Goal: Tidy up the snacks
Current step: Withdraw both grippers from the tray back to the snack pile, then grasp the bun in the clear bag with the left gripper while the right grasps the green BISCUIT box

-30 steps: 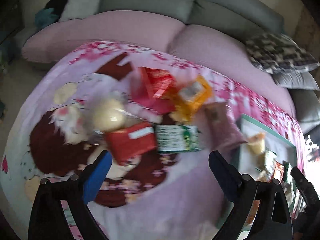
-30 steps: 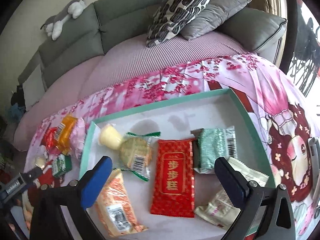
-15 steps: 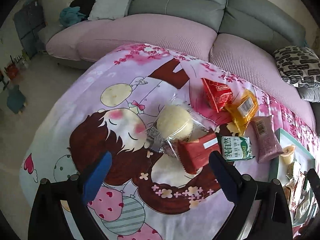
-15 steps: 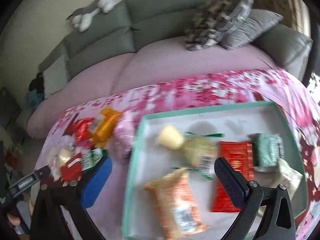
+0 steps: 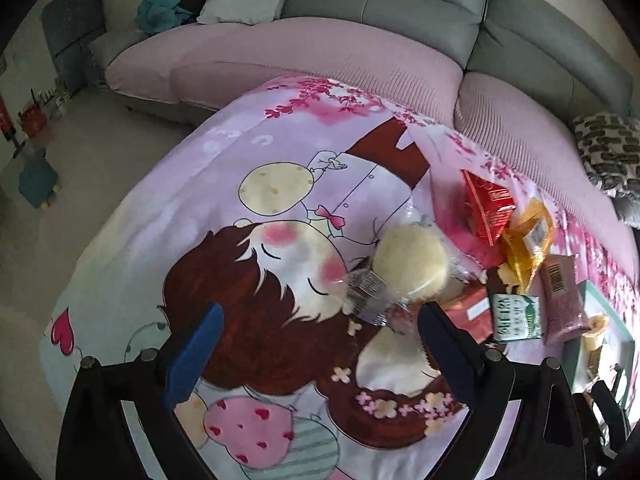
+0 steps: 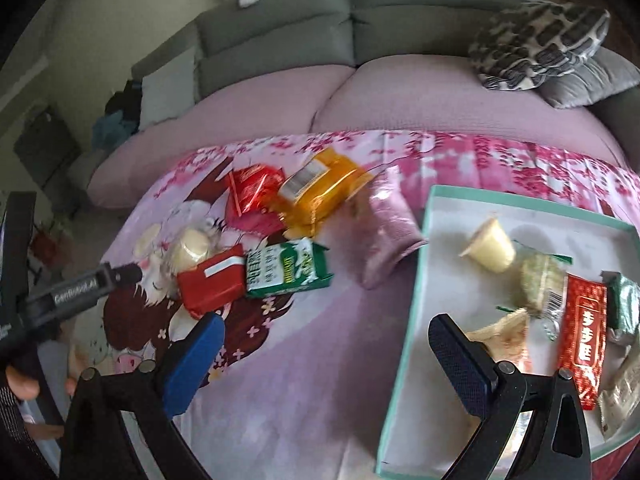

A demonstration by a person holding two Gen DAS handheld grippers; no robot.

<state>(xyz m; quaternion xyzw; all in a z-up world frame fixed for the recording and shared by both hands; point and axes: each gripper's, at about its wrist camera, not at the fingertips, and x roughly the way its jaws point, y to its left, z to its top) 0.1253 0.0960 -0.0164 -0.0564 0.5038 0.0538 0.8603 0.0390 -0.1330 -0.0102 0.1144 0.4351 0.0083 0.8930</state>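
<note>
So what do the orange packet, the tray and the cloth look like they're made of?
Orange packet: glossy plastic film, probably; it shines, crinkles and looks translucent.
Tray: looks like matte cardboard with a mint-green rim, though thin plastic is possible.
Cloth: soft printed fabric, dull finish, with gentle folds.

Both wrist cameras look down and forward over a cartoon-print cloth (image 5: 248, 264) toward a grey sofa (image 6: 280, 24), the left from its left end, the right near the tray (image 6: 404, 344); both show the green packet (image 5: 516, 318).
</note>
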